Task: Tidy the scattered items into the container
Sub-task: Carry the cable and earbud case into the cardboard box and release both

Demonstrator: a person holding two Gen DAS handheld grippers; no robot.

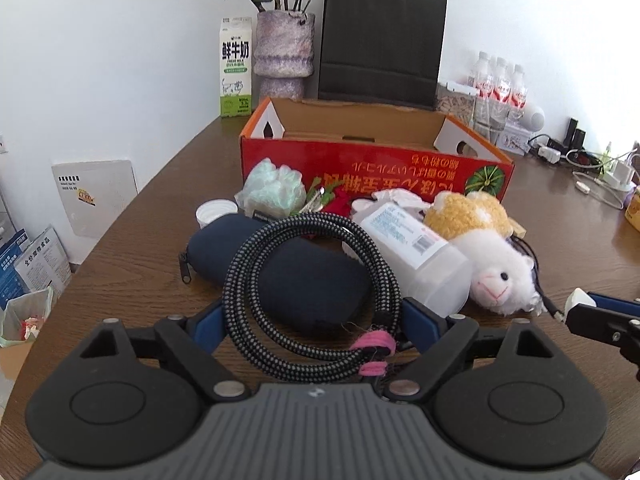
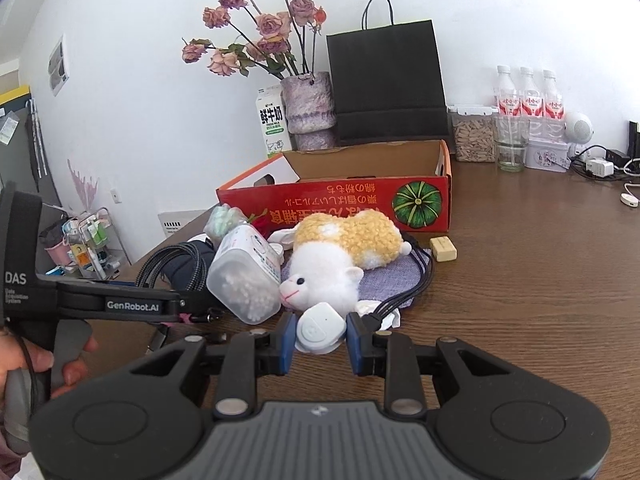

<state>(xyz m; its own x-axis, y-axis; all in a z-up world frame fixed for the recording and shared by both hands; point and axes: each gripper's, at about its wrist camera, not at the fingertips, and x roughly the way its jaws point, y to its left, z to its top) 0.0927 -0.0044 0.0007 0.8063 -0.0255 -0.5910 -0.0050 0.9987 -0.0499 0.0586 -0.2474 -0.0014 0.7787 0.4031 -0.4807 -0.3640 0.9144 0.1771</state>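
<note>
The open red cardboard box (image 1: 376, 168) stands at the back of the wooden table; it also shows in the right wrist view (image 2: 340, 204). Scattered in front of it lie a coiled braided cable (image 1: 312, 292), a dark pouch (image 1: 296, 276), a clear tub (image 1: 416, 256), a plush sheep (image 1: 484, 248) and a green mesh sponge (image 1: 276, 190). My left gripper (image 1: 312, 320) has its jaws wide on either side of the cable coil. My right gripper (image 2: 320, 336) is shut on a small white charger (image 2: 320, 330) just in front of the sheep (image 2: 340, 256).
Behind the box stand a milk carton (image 1: 236, 68), a vase of dried roses (image 1: 284, 52), a black paper bag (image 1: 380, 44) and water bottles (image 1: 500, 84). Plugs and cables (image 1: 592, 168) lie at the right. A small yellow block (image 2: 443, 249) lies beside the box.
</note>
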